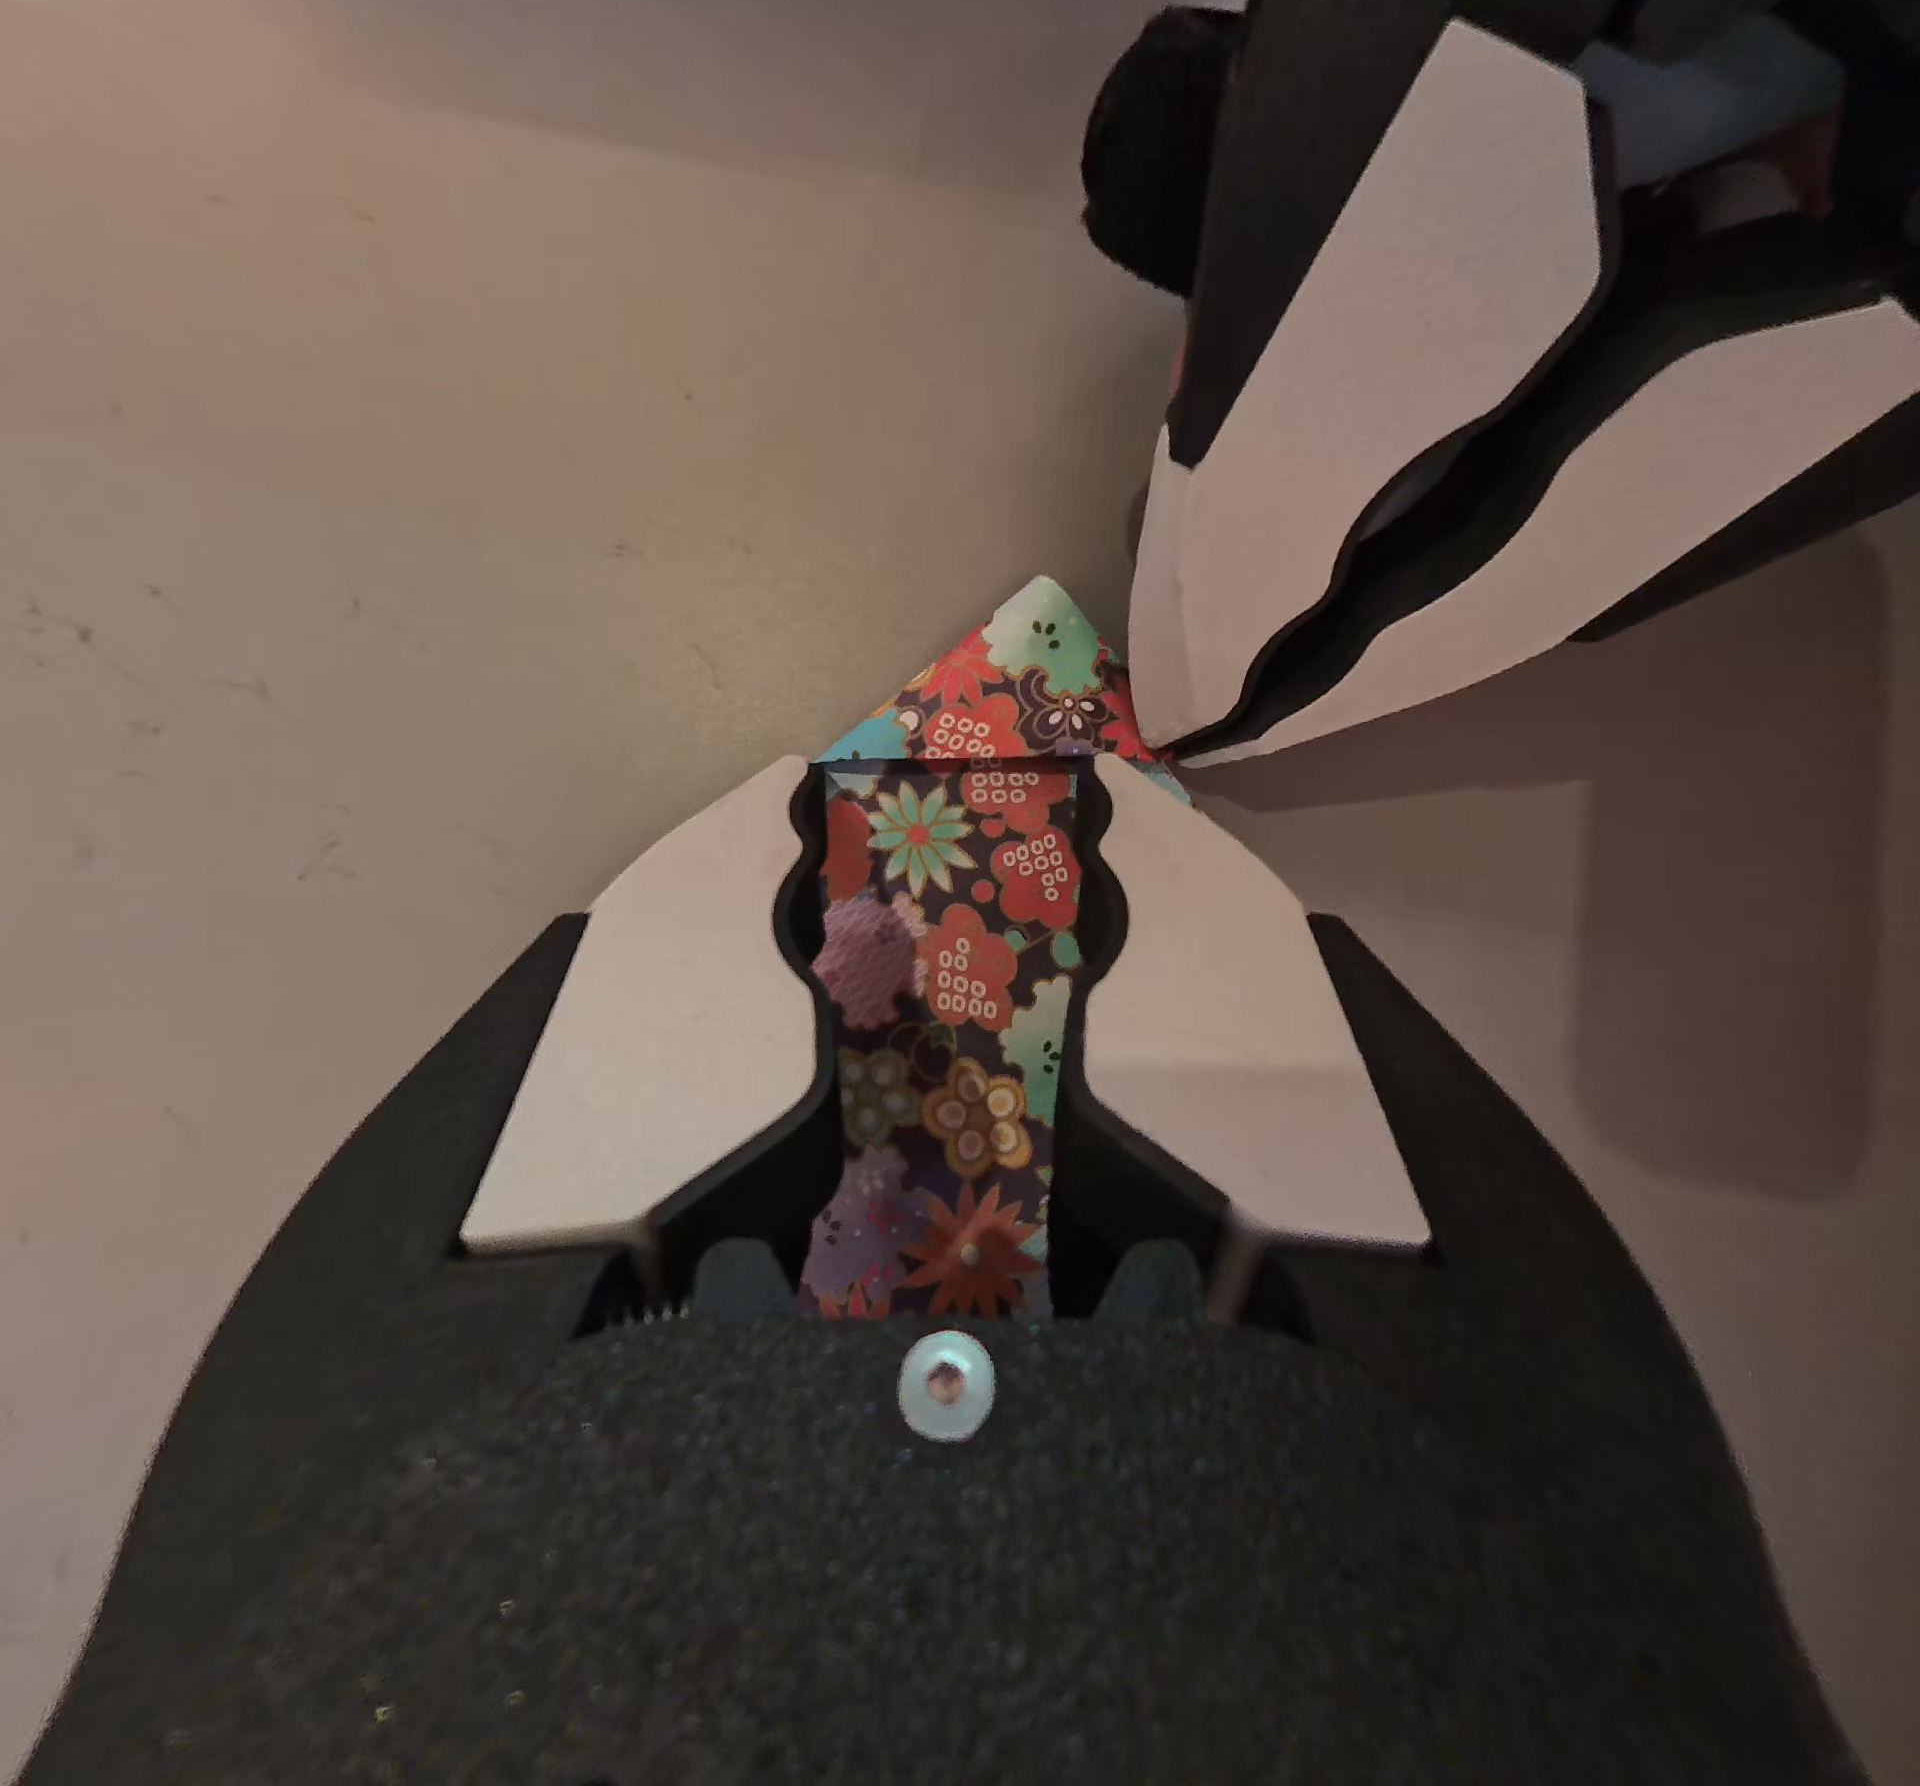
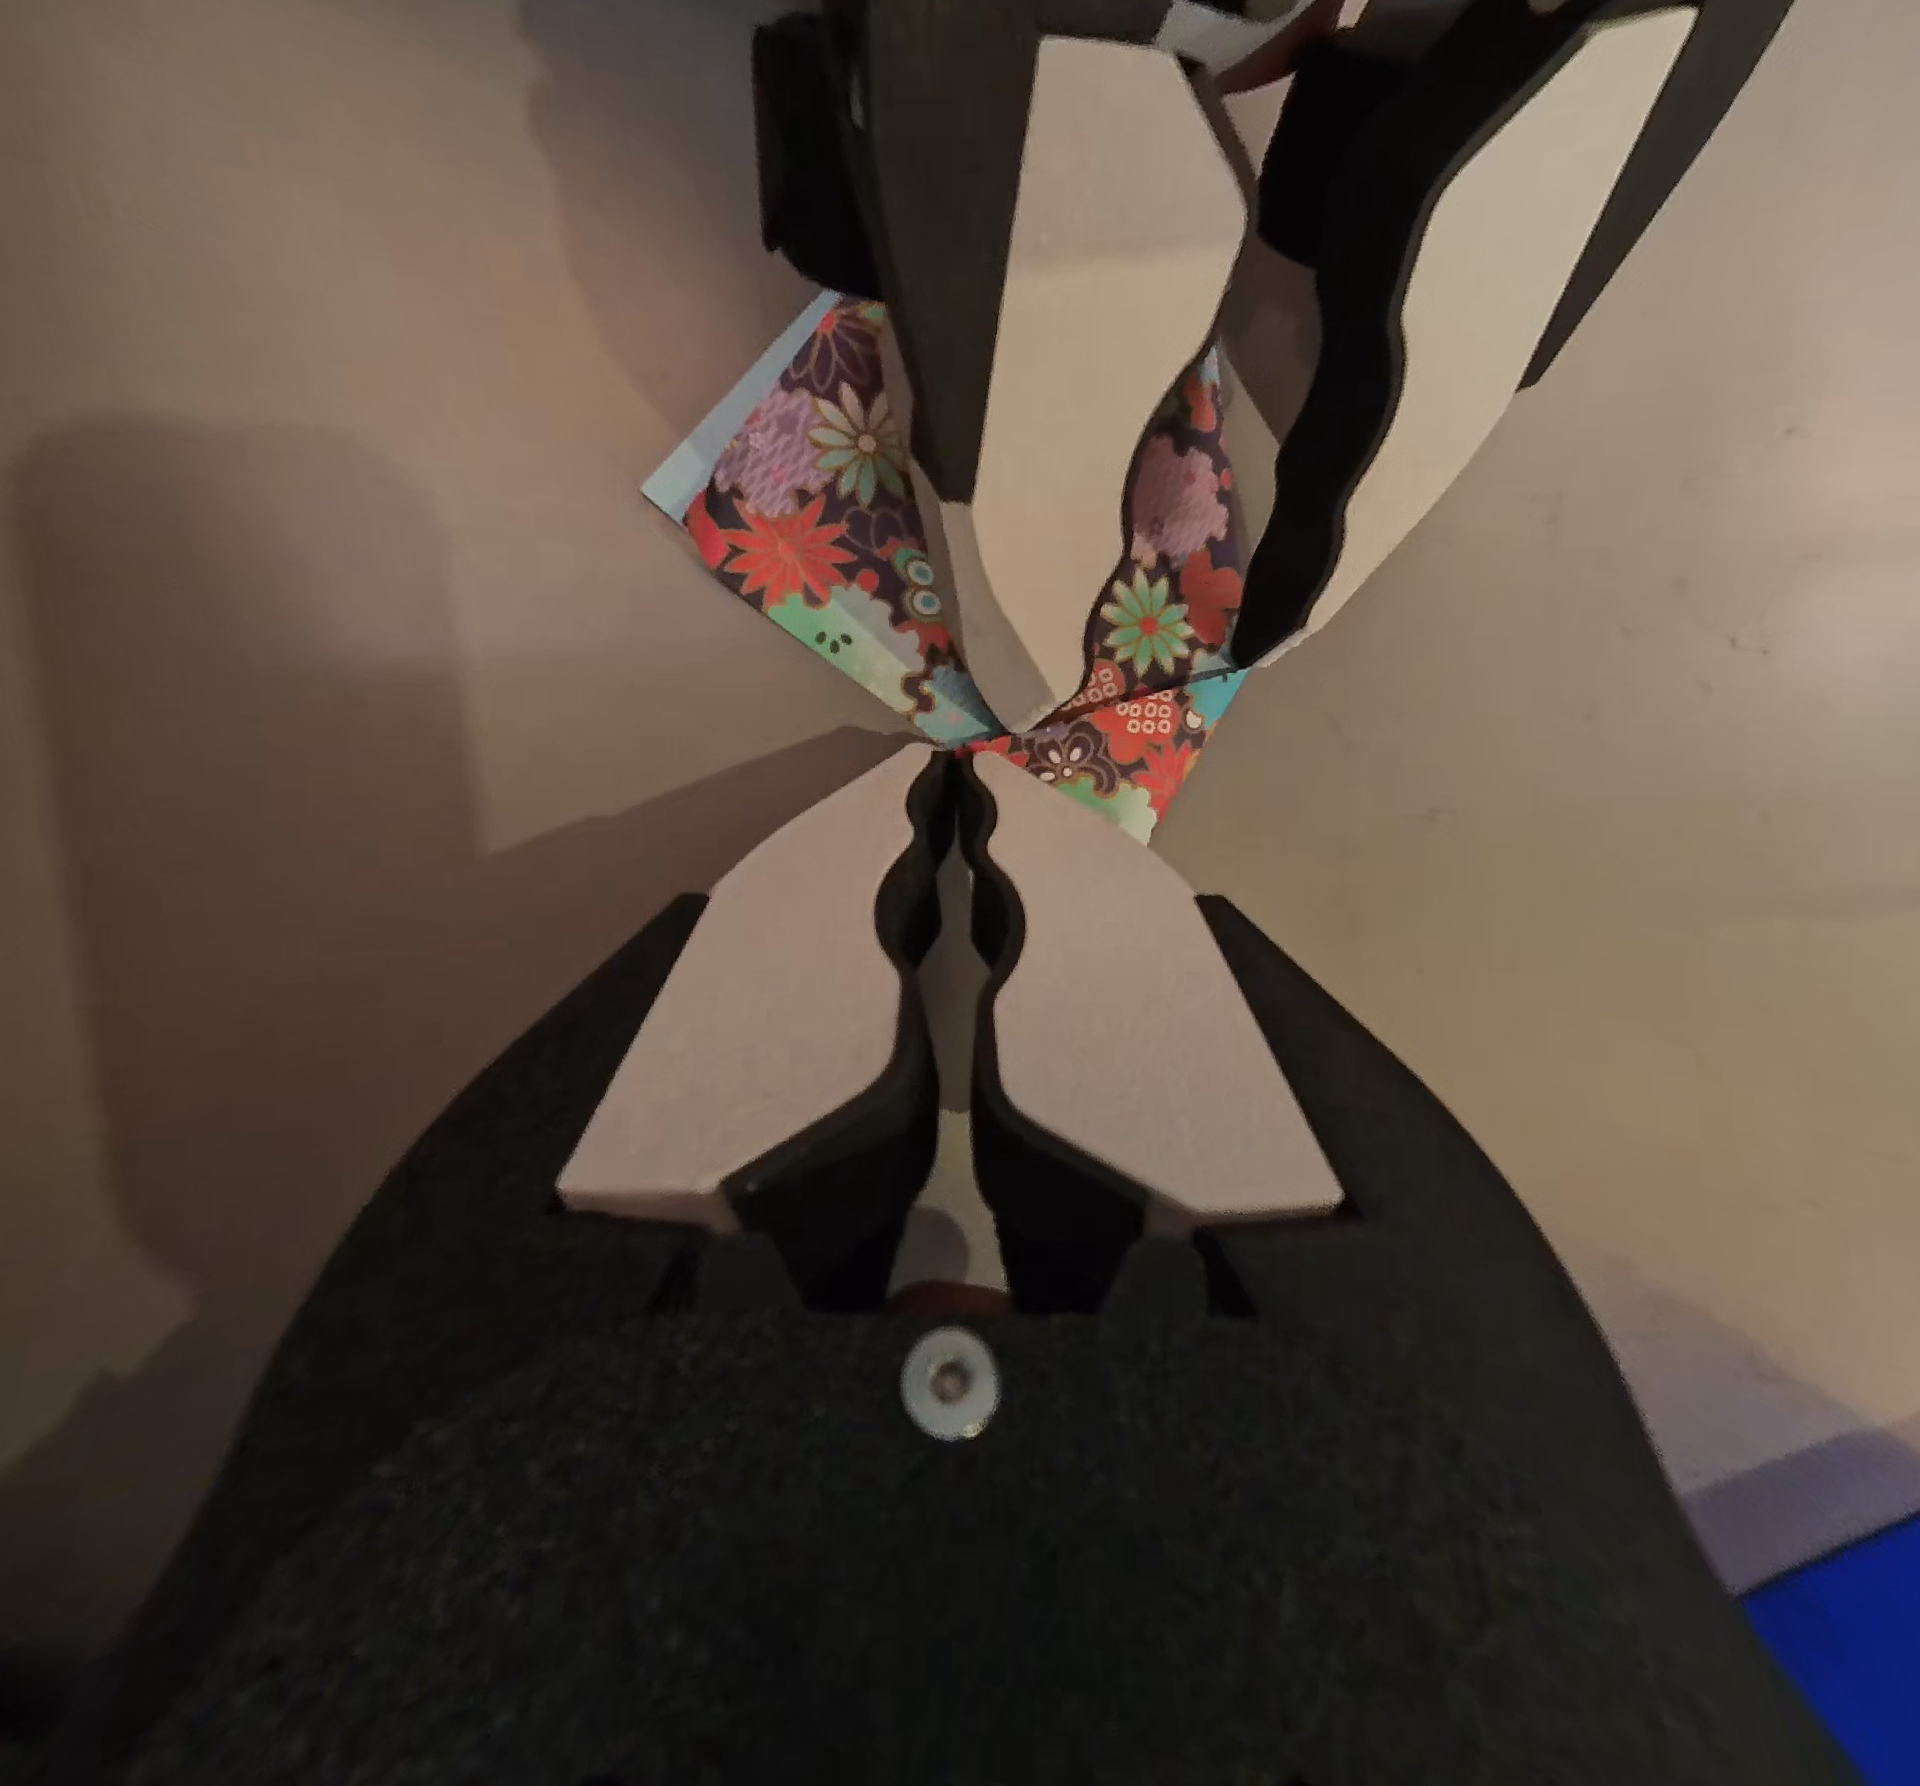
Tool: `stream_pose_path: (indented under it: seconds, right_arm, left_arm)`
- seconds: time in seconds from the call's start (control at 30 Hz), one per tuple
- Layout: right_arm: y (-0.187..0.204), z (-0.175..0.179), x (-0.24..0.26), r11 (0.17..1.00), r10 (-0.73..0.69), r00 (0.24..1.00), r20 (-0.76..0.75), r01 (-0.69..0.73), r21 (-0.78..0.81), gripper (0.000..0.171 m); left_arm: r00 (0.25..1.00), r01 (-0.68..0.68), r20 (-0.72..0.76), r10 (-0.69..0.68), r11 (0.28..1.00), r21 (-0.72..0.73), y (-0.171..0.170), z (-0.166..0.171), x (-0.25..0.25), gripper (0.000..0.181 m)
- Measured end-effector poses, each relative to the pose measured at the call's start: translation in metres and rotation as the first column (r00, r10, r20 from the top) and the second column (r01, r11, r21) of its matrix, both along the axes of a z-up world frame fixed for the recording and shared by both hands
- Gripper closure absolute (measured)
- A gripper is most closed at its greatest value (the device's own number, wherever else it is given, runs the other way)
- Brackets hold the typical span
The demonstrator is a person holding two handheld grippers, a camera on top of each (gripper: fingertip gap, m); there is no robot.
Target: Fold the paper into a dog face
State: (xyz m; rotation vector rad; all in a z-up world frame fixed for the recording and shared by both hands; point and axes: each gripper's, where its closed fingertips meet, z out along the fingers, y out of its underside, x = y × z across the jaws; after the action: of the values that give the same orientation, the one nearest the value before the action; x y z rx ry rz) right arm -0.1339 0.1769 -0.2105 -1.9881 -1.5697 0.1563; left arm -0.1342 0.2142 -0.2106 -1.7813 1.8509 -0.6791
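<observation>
The floral origami paper (image 1: 956, 957) lies flat on a beige table (image 1: 416, 489). It has a small triangular flap folded over at its far end. My left gripper (image 1: 951, 770) is open, with a finger on each side of the paper strip and its tips at the flap's crease. My right gripper (image 1: 1169, 749) comes in from the upper right, shut, with its tip touching the right end of that crease. In the right wrist view my right gripper (image 2: 948, 754) is shut at the paper (image 2: 800, 510) corner. The open left gripper (image 2: 1143, 676) stands on the paper opposite it.
The beige table (image 2: 1558, 697) surrounds the paper on all sides. A blue area (image 2: 1849, 1632) shows past the table's edge at the lower right of the right wrist view. The grippers cast dark shadows on the table.
</observation>
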Motion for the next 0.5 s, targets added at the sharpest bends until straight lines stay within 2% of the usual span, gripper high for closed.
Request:
stream_pose_path:
  seconds: [0.2,0.3,0.5]
  right_arm:
    - [-0.001,-0.001,0.000,1.000,-0.002,1.000,0.012,0.002,-0.018,0.171]
    - [-0.001,-0.001,0.000,1.000,0.001,1.000,0.011,-0.001,-0.015,0.171]
    - [-0.001,-0.001,0.000,0.999,0.031,0.999,0.028,-0.030,-0.013,0.171]
  left_arm:
    - [1.000,-0.017,-0.023,0.017,1.000,0.007,0.001,0.000,-0.004,0.135]
    - [0.999,-0.027,-0.027,0.028,0.999,0.018,0.004,0.002,-0.009,0.129]
    - [1.000,0.017,-0.023,-0.016,0.999,0.028,-0.003,0.002,-0.014,0.131]
